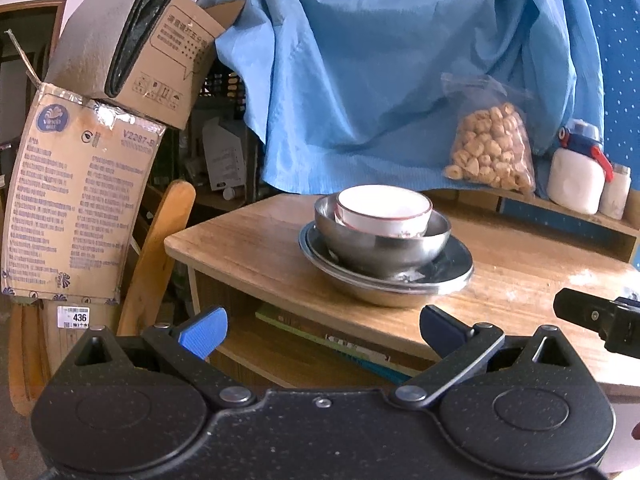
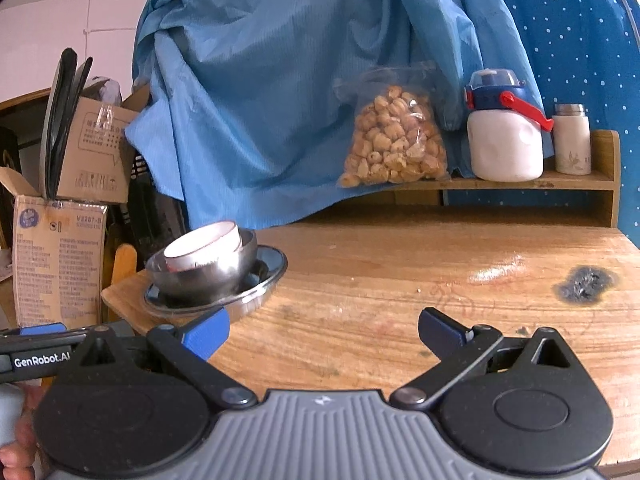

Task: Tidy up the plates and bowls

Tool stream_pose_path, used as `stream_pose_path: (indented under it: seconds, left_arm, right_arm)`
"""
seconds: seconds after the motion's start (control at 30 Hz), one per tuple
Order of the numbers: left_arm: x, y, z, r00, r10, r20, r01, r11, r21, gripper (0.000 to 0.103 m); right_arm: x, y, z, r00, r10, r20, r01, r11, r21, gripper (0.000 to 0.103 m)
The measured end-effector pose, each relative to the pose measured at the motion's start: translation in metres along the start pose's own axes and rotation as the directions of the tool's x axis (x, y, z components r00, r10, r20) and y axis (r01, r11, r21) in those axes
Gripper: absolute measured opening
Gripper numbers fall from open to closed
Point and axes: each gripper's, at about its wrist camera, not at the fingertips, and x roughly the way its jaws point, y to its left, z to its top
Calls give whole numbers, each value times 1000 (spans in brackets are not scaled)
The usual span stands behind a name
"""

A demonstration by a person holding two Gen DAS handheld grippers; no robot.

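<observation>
A white bowl [image 1: 384, 210] with a red rim line sits tilted inside a steel bowl [image 1: 384, 244], and both rest on stacked steel plates [image 1: 452, 276] near the left corner of the wooden table [image 1: 260, 248]. My left gripper [image 1: 322, 330] is open with nothing between its blue pads, just in front of and below the stack. In the right wrist view the same white bowl [image 2: 202, 246], steel bowl [image 2: 216, 272] and steel plates [image 2: 272, 264] stand at the left. My right gripper [image 2: 322, 330] is open over the bare table [image 2: 400, 280], right of the stack.
A bag of snacks [image 2: 394, 140], a white bottle with a blue lid [image 2: 504, 140] and a small white flask [image 2: 572, 140] stand on a low wooden shelf [image 2: 560, 182] at the back. Blue cloth [image 2: 280, 80] hangs behind. Cardboard boxes [image 1: 76, 192] and a wooden chair [image 1: 160, 248] stand left of the table.
</observation>
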Motion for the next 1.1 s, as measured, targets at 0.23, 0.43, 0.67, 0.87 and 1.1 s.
stream_pose_path:
  seconds: [0.23, 0.43, 0.67, 0.87, 1.1]
  left_arm:
    - [-1, -2, -2, 1000, -16, -5, 16, 1000, -5, 102]
    - [-1, -4, -3, 1000, -21, -4, 21, 1000, -3, 102]
    - [1, -4, -3, 1000, -20, -13, 20, 1000, -4, 102]
    - [1, -4, -3, 1000, -19, -14, 19, 1000, -9, 102]
    - [0, -3, -2, 1000, -19, -12, 19, 1000, -11, 102]
  right_arm:
    - [-3, -1, -4, 999, -34, -5, 34, 999, 2, 103]
    - [-4, 0, -6, 999, -34, -14, 34, 999, -3, 103]
    - [-2, 0, -6, 999, -36, -21, 36, 999, -9, 103]
    - [-2, 0, -5, 999, -40, -20, 39, 999, -9, 103]
    - [-2, 1, -4, 999, -33, -22, 33, 999, -16, 103]
